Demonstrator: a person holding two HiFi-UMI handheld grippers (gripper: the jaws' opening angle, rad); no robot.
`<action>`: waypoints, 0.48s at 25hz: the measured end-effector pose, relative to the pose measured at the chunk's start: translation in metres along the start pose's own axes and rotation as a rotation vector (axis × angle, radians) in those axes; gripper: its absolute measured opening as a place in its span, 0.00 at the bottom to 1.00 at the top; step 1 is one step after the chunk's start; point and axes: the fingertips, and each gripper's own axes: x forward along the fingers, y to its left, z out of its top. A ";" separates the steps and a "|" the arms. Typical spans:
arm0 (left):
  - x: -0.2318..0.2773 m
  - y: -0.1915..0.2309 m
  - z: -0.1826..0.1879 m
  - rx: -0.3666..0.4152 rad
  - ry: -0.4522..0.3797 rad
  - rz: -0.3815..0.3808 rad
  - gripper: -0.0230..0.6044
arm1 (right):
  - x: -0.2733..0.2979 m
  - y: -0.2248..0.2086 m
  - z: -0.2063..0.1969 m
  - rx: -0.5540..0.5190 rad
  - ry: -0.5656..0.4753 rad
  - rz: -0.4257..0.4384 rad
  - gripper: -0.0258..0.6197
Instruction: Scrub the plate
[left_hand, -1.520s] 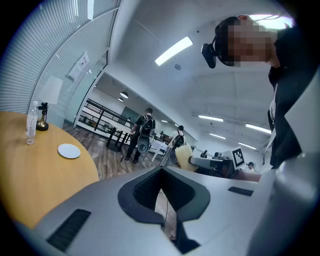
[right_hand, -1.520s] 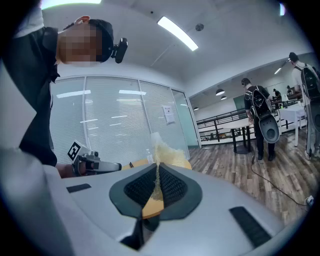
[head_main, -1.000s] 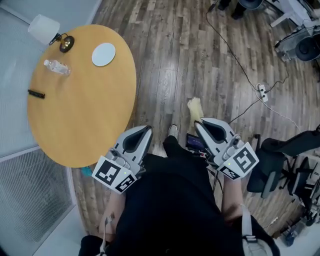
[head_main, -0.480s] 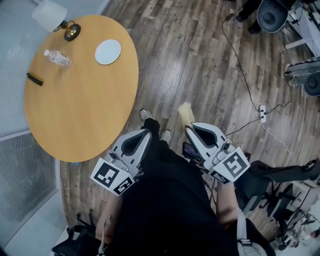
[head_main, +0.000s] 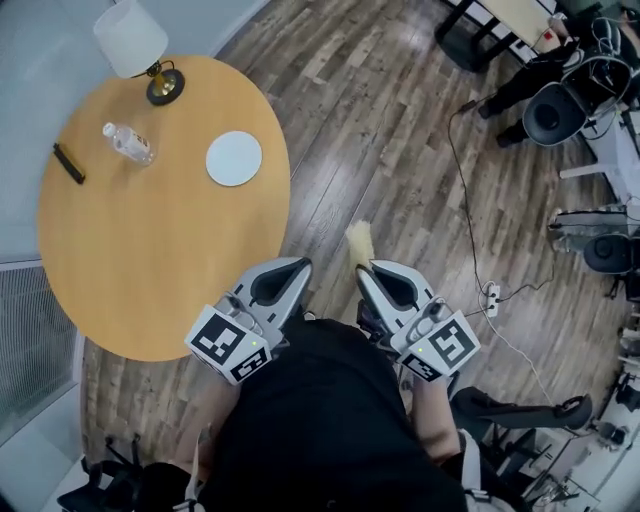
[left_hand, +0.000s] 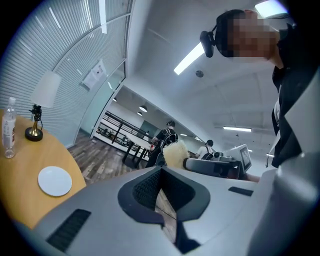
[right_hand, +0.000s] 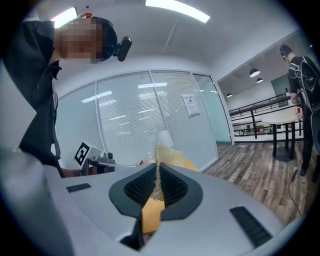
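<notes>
1. The right gripper (right_hand: 157, 175) has its jaws clamped on a yellow sponge (head_main: 360, 243). It pinches the sponge thin at 1 end, so most of the pad sticks out past the tips. Held this way, the free end is the part that can rub a surface.
2. The left gripper (head_main: 301, 263) carries nothing. In the left gripper view its jaws meet at the tips, and only floor shows through the narrow slit behind them. It is probably kept free to steady the dish.
3. Both grippers sit side by side close to the person's body. They point forward over the wooden floor (head_main: 400, 130), not over the table (head_main: 150, 250). This looks like a carrying pose, not a working one.
4. The plate (head_main: 234, 158) lies flat on the round table near its right edge, well apart from both grippers. It looks white and bare; whether it is dirty cannot be told.
5. A lamp (head_main: 132, 38), a water bottle (head_main: 128, 143) and a small black object (head_main: 68, 163) sit further left, apart from the plate. The plate has open tabletop all round it.
6. Scrubbing has not begun. The next move calls for closing in on the table and lowering the sponge onto the plate. The plate sits near the edge, so an unsteadied push could slide it off.
</notes>
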 end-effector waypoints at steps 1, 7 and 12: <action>0.005 0.009 0.007 0.005 -0.005 0.000 0.05 | 0.010 -0.004 0.006 -0.006 -0.003 0.011 0.08; 0.020 0.054 0.035 -0.016 -0.029 0.086 0.05 | 0.063 -0.023 0.031 -0.028 0.032 0.124 0.08; 0.037 0.094 0.045 -0.043 -0.062 0.242 0.05 | 0.109 -0.059 0.036 -0.014 0.083 0.283 0.08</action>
